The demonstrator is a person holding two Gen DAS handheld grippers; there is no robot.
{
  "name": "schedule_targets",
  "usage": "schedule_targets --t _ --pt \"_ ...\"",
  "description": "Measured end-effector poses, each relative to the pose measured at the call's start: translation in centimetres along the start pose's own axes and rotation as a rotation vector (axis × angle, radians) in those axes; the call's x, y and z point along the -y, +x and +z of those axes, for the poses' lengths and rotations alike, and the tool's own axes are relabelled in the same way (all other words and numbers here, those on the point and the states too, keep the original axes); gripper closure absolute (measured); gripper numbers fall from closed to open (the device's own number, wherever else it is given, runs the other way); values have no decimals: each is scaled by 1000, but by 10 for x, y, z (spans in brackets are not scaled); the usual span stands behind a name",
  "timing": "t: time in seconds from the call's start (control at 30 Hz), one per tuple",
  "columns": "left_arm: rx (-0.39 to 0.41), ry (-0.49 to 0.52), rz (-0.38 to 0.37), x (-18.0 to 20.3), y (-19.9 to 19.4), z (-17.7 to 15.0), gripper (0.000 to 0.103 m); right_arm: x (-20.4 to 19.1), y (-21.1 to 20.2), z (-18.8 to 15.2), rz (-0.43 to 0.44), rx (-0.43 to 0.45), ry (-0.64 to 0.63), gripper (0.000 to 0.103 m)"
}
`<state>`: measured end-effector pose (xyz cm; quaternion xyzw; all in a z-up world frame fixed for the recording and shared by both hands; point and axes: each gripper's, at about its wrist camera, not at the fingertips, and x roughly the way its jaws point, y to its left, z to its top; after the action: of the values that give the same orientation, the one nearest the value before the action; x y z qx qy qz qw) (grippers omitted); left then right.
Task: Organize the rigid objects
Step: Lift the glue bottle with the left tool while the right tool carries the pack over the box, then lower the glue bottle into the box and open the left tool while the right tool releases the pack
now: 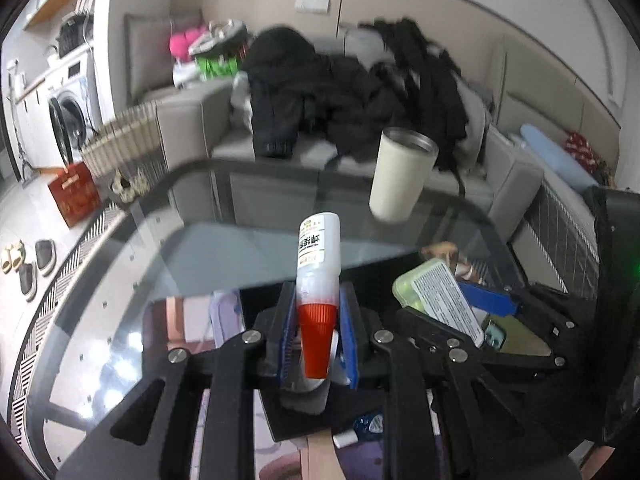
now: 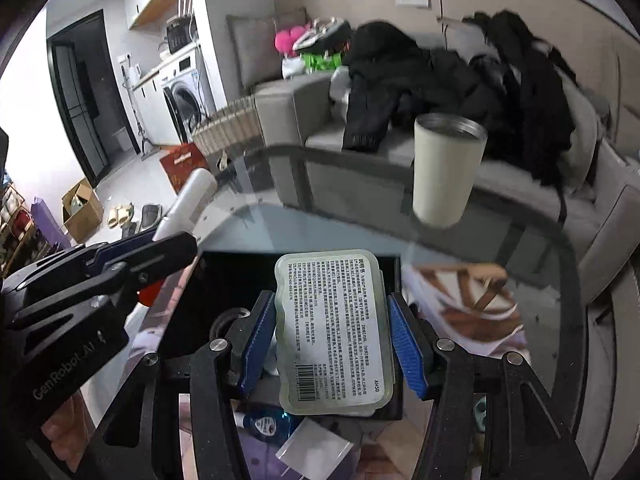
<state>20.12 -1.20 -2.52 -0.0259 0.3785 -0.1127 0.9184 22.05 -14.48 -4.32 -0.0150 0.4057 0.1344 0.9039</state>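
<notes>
My left gripper (image 1: pixel 318 312) is shut on a white bottle with a red cap (image 1: pixel 318 264), held above the glass table (image 1: pixel 168 264). My right gripper (image 2: pixel 332 320) is shut on a pale green flat plastic case with a printed label (image 2: pixel 334 328), also held above the table. In the left wrist view the case (image 1: pixel 436 296) and the right gripper (image 1: pixel 492 304) sit to the right. In the right wrist view the left gripper (image 2: pixel 132 256) with the bottle (image 2: pixel 192 200) sits to the left. A cream tumbler with a metal rim (image 1: pixel 402 174) (image 2: pixel 446 168) stands at the table's far side.
Under the glass top lies a shelf with a black box (image 2: pixel 224 280), a blue item (image 2: pixel 264 424) and magazines (image 2: pixel 468 300). Behind the table is a grey sofa (image 1: pixel 192 116) piled with black clothes (image 1: pixel 332 88). A wicker basket (image 1: pixel 120 144) and red bag (image 1: pixel 74 194) stand at the left.
</notes>
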Motion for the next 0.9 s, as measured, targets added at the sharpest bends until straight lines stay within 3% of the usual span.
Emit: schedule_targets --t 0.43,0.7,0.9 --pt "-211 -23 -28 -2 39 -14 84 -7 34 -19 26 -142 -39 50" --pt "-267 -53 -35 -11 49 -17 84 -13 39 -22 22 -175 -72 50" --pt "-253 -50 -25 -12 45 -19 79 -11 35 -21 21 -182 -54 49"
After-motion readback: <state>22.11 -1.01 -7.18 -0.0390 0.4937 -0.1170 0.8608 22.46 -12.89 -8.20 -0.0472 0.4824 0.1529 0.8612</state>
